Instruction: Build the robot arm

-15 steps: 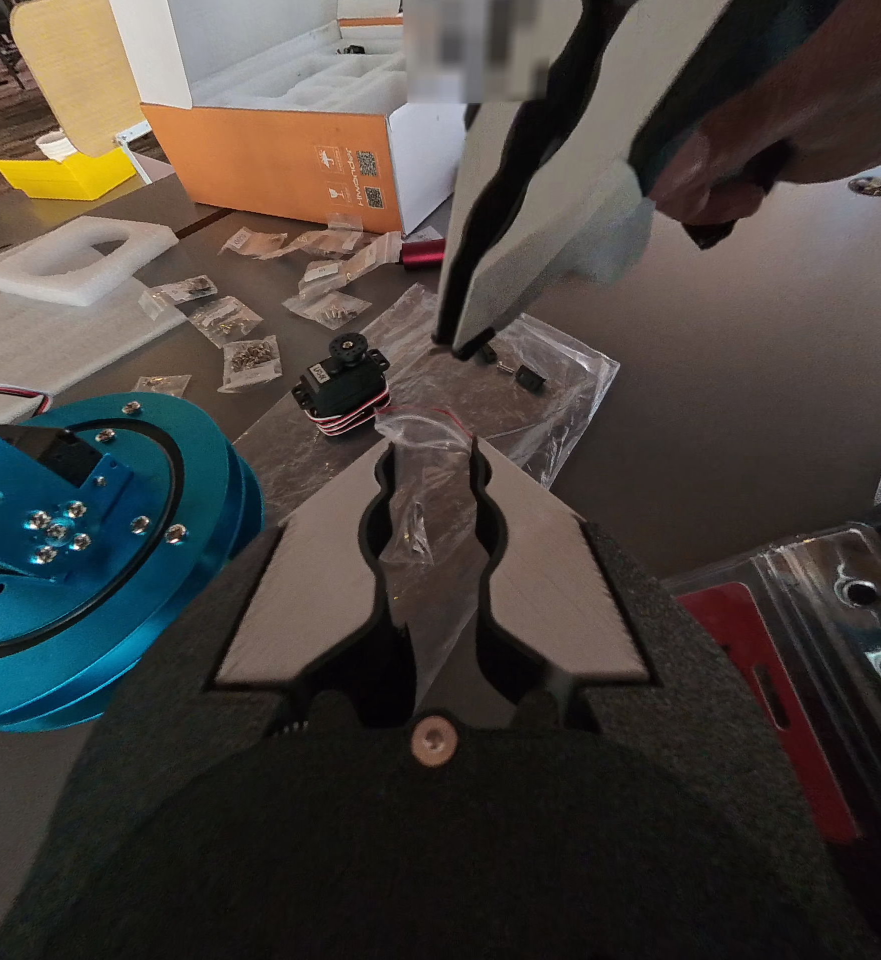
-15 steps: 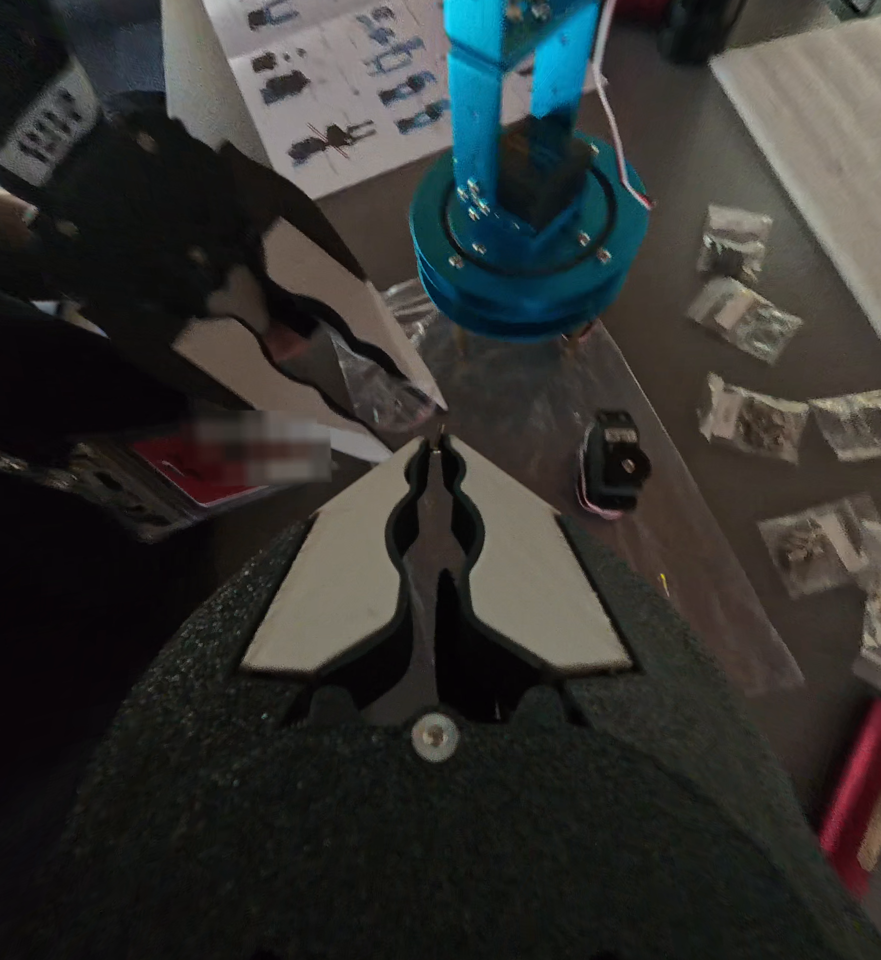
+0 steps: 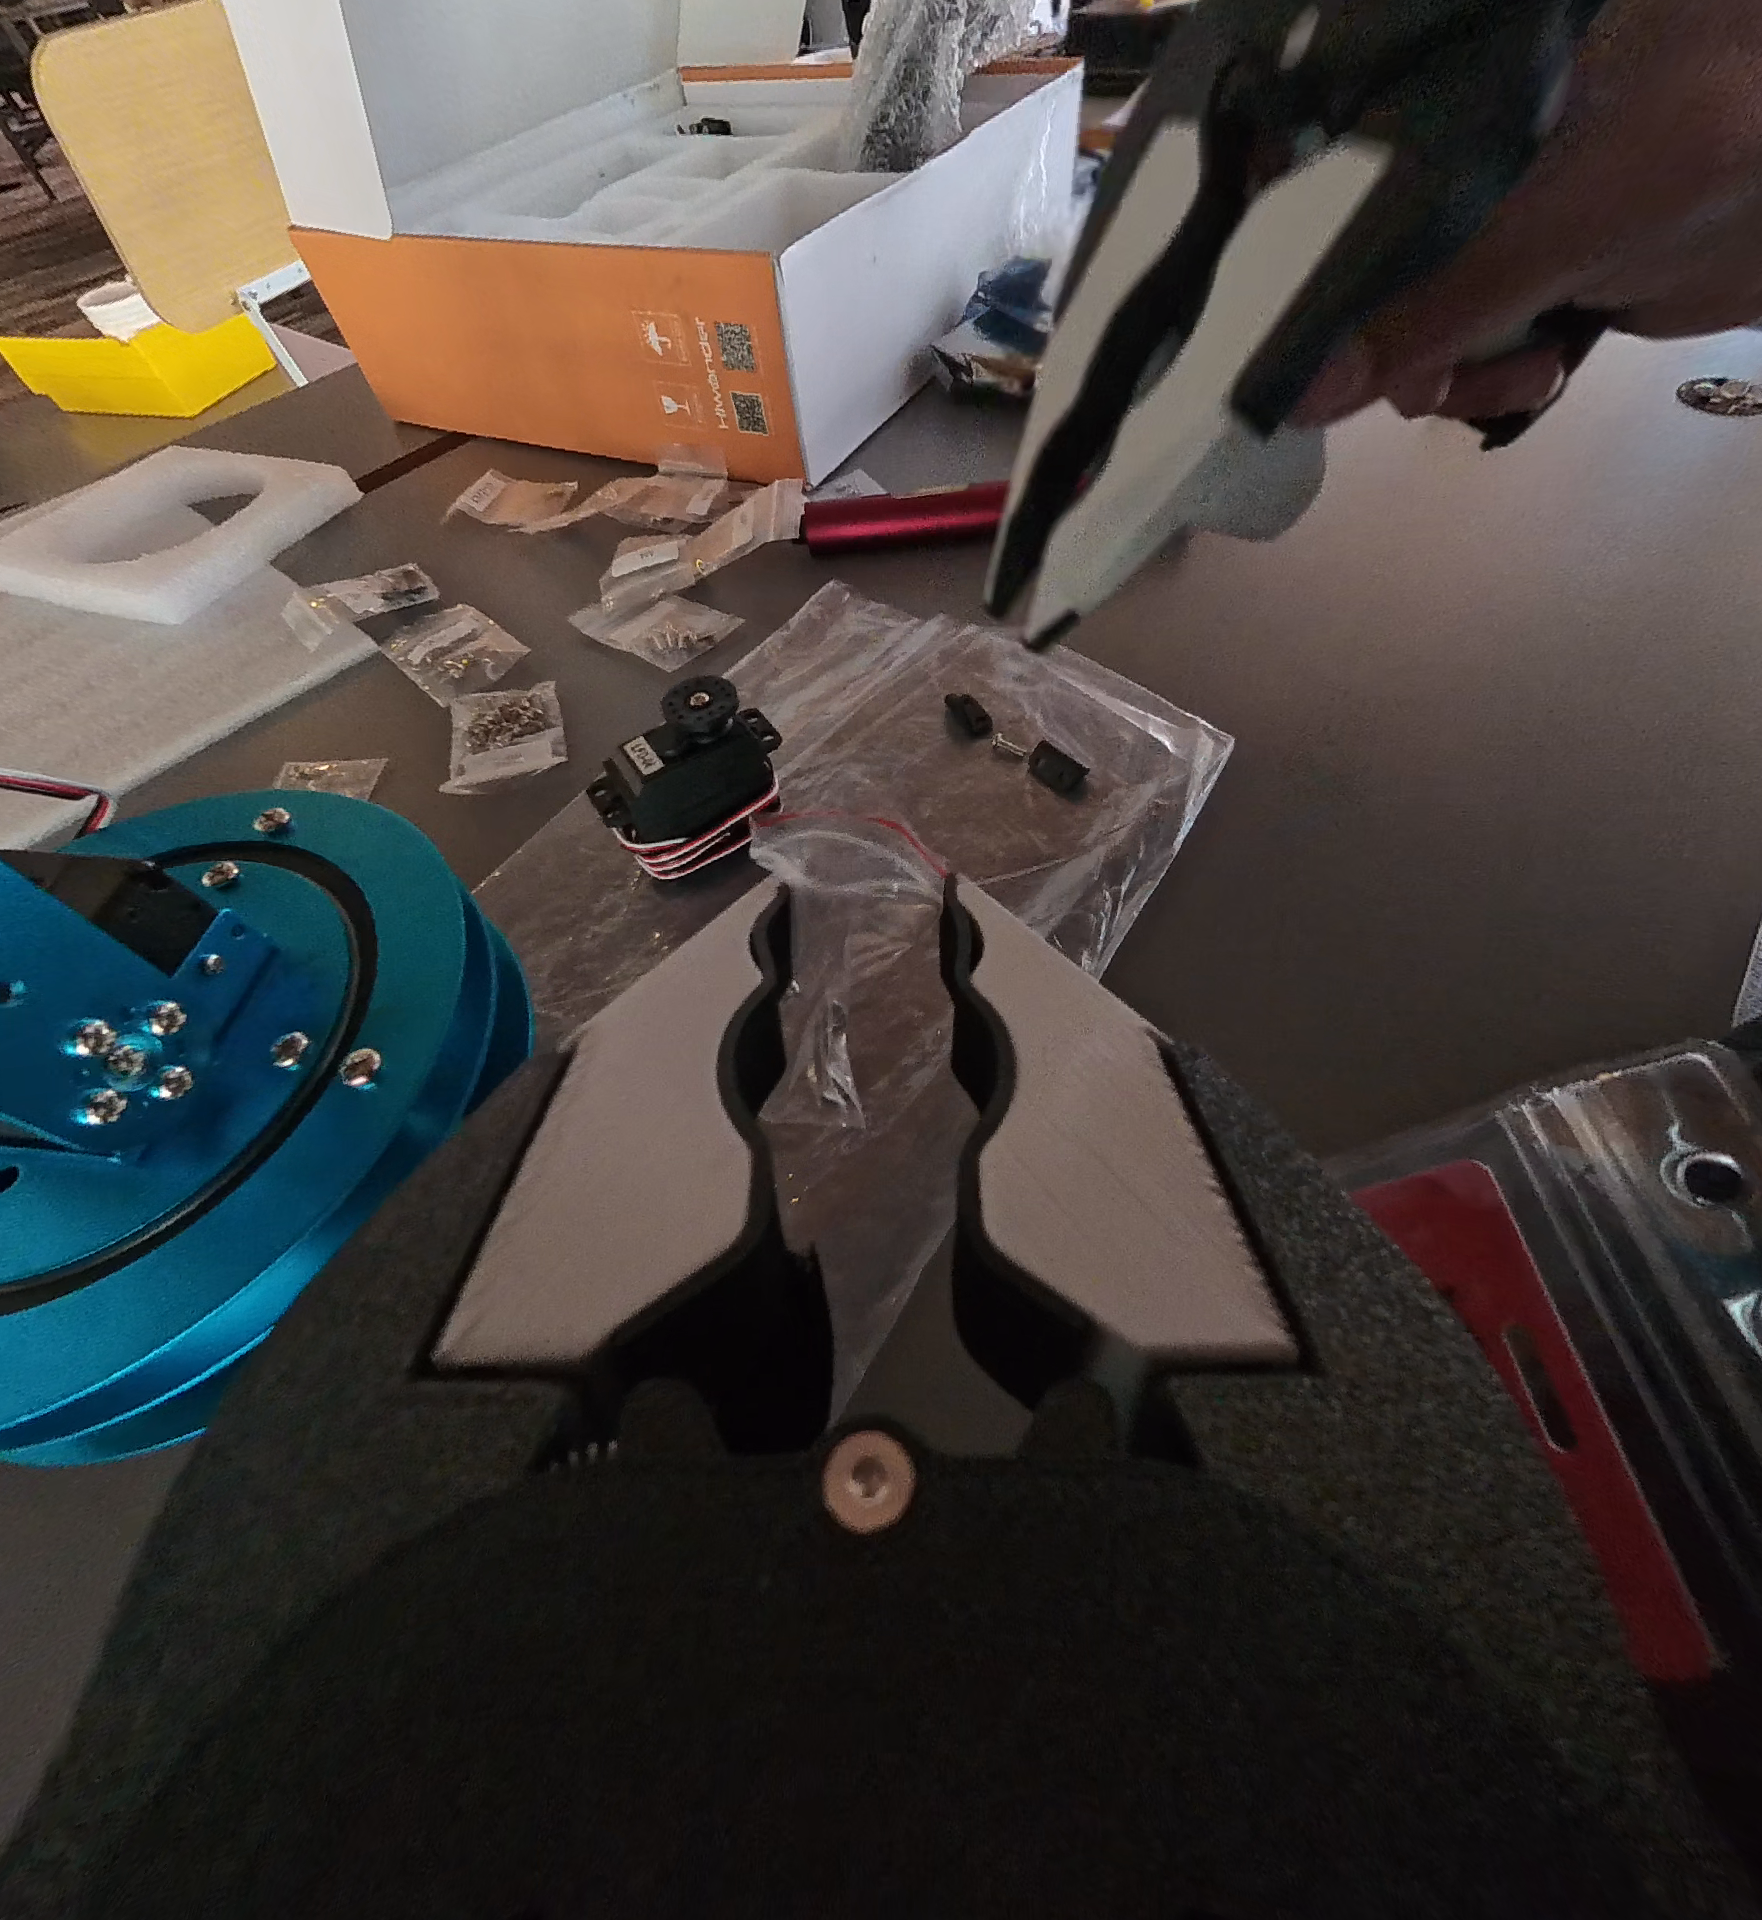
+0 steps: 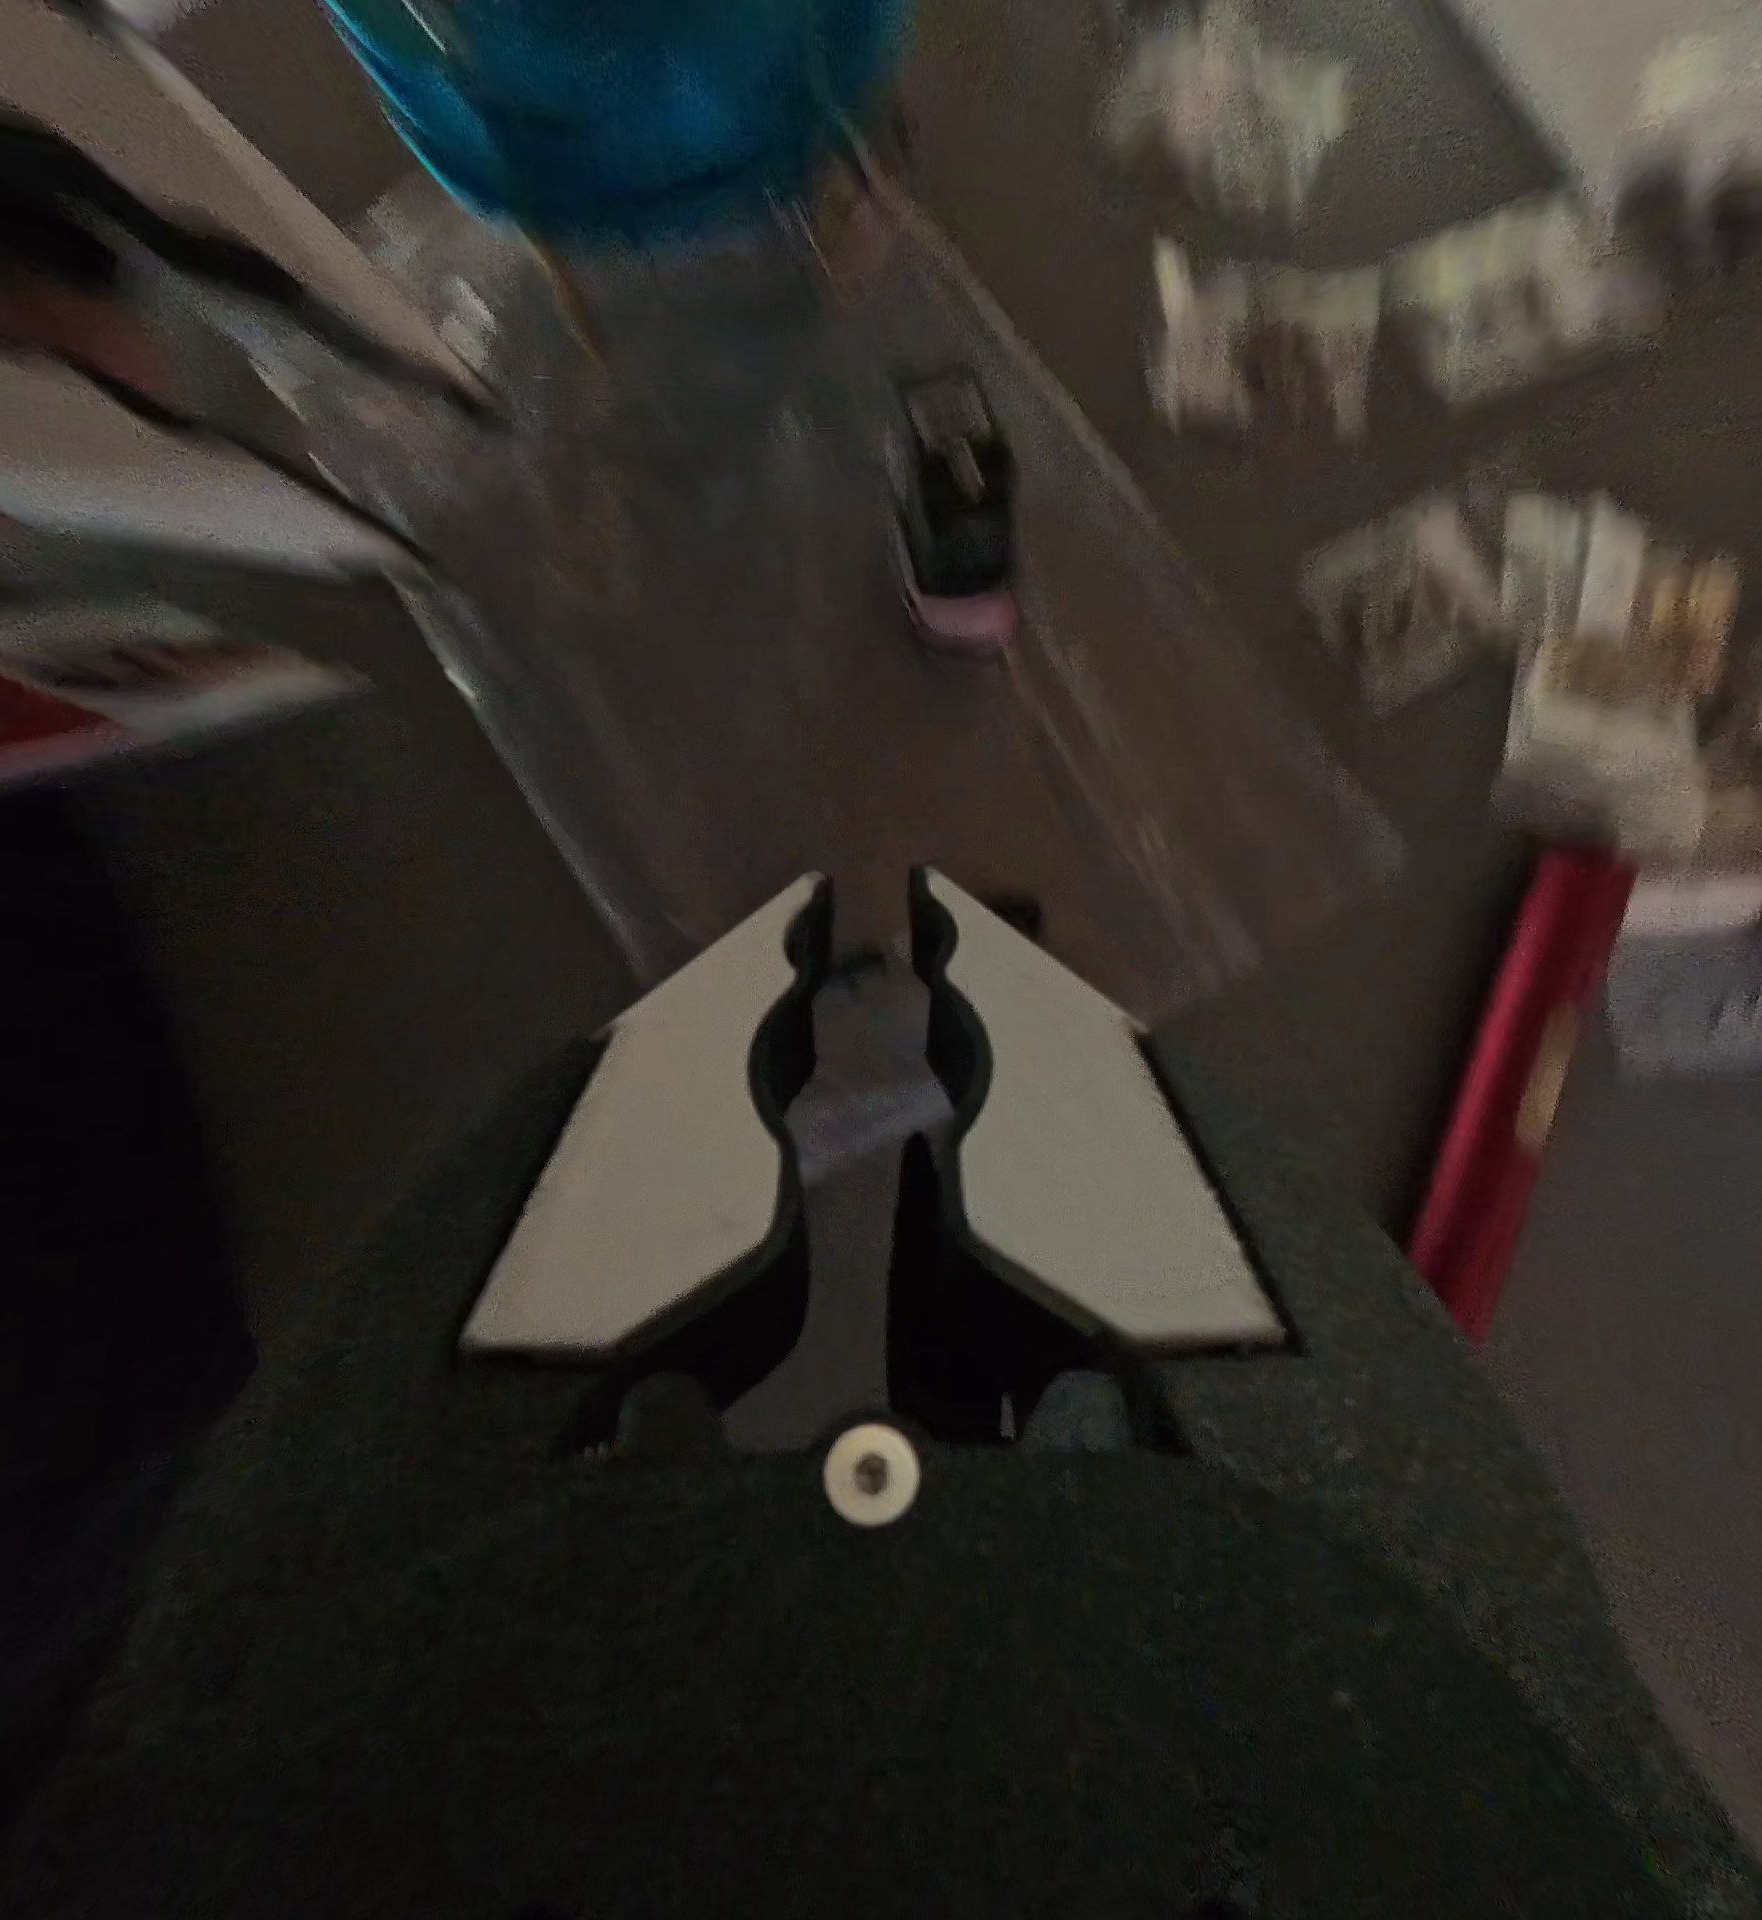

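Note:
My left gripper [image 3: 866, 894] is shut on a small clear bag [image 3: 835, 1049] with a few screws in it, held above the grey table. A black servo [image 3: 690, 774] with coiled wires lies just ahead on a large clear plastic bag [image 3: 1095, 821]. Two small black parts [image 3: 1053, 766] lie on that bag too. My right gripper [image 4: 872, 883] has its jaws slightly apart and empty; it shows in the left wrist view [image 3: 1028, 613] hovering above the bag's far edge, held by a hand [image 3: 1583, 239]. The right wrist view is blurred; the servo [image 4: 960, 520] shows ahead.
A blue metal turntable base [image 3: 233, 1091] stands at left, close to my left gripper. Several small screw bags [image 3: 503, 727], a red tube [image 3: 903, 516], white foam [image 3: 160, 530] and an open orange box [image 3: 565, 343] lie beyond. A red-backed clamshell pack [image 3: 1542, 1403] sits at right. The tips of one gripper are about 11 centimeters away from the tips of the other. It is some 8 centimeters from my right tips to the servo [image 4: 960, 520]. The left camera catches it too, in the left wrist view [image 3: 731, 717].
My right gripper has lifted off the large plastic bag and moved up and to the right; its jaws have parted a little. My left gripper still holds the small bag.

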Demonstrator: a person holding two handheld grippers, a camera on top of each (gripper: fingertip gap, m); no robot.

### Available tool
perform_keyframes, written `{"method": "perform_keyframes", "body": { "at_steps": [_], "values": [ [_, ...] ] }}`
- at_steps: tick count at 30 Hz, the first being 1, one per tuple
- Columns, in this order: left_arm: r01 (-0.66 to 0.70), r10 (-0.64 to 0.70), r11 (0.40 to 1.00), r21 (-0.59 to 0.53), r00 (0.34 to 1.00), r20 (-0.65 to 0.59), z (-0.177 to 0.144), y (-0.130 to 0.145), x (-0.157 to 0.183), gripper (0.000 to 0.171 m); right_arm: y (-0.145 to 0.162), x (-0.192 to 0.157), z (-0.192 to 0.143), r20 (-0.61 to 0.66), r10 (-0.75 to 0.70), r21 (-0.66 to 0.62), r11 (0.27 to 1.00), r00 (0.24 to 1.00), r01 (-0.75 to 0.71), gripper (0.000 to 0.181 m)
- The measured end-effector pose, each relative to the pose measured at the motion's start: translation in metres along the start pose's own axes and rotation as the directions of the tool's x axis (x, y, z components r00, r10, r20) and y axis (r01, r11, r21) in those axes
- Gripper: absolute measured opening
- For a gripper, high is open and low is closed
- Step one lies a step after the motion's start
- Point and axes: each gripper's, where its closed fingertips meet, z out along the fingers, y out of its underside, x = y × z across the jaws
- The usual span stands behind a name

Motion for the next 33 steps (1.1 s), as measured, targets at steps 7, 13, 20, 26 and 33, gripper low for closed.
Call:
{"method": "perform_keyframes", "body": {
  "at_steps": [7,13,20,26,33],
  "values": [
    [-0.014,0.014,1.0,-0.013,1.0,-0.004,0.001,0.003,0.005,0.026,0.025,0.011,0.022,0.013,0.055,-0.057,0.997,0.998,-0.054,0.014],
    [-0.019,0.019,1.0,-0.012,1.0,-0.008,0.002,0.0,0.007,0.026,0.028,0.014,0.035,-0.043,0.002,-0.101,0.995,0.999,-0.006,0.008],
    [-0.02,0.02,1.0,-0.013,1.0,-0.011,0.002,0.0,0.006,0.026,0.031,0.015,0.035,-0.039,0.019,-0.091,0.996,0.999,-0.023,0.003],
    [-0.018,0.018,1.0,-0.019,1.0,-0.007,0.003,0.002,0.005,0.026,0.017,0.018,0.017,-0.046,0.07,0.001,0.998,0.997,-0.07,0.0],
    [-0.012,0.012,1.0,-0.018,1.0,-0.015,0.004,0.002,0.007,0.026,0.032,0.015,0.019,-0.003,0.11,-0.084,0.99,0.994,-0.11,0.015]
  ]
}}
